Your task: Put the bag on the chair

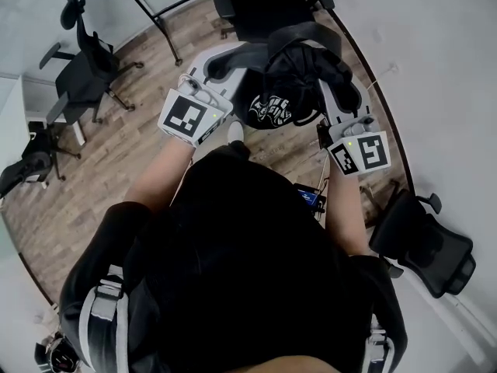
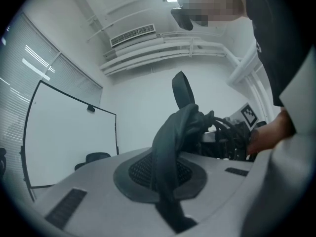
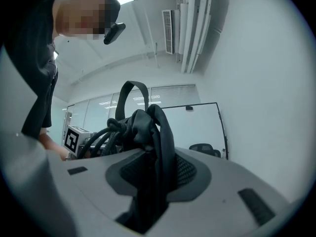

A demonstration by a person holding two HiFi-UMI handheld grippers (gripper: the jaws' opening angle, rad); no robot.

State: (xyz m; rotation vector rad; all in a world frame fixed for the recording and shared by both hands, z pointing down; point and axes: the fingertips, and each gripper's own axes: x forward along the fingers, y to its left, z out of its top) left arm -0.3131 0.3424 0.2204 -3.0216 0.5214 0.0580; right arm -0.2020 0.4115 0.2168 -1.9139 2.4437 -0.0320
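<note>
- Head view: black fabric bag [image 1: 289, 84] with a white print, slung in the air between left gripper [image 1: 210, 76] and right gripper [image 1: 340, 107]. Above wooden floor [image 1: 116, 177], just short of a black office chair [image 1: 260, 2] at the top edge, probably the target. Not yet on any seat.
- Left gripper view: jaws clenched nearly flat on a thin fold of black strap [image 2: 168, 167]. Rest of the bag bunched beyond, toward the other gripper.
- Right gripper view: jaws clamped on a thicker bunch of the same dark material, with black cords [image 3: 94, 142] looping off beside it.
- Handling, as a judgement: soft and limp, probably light, sagging between the two holds. Nothing fragile apparent; some slip possible on smooth fabric. Best held by the straps or gathered top, as now, and lowered level onto the seat.
</note>
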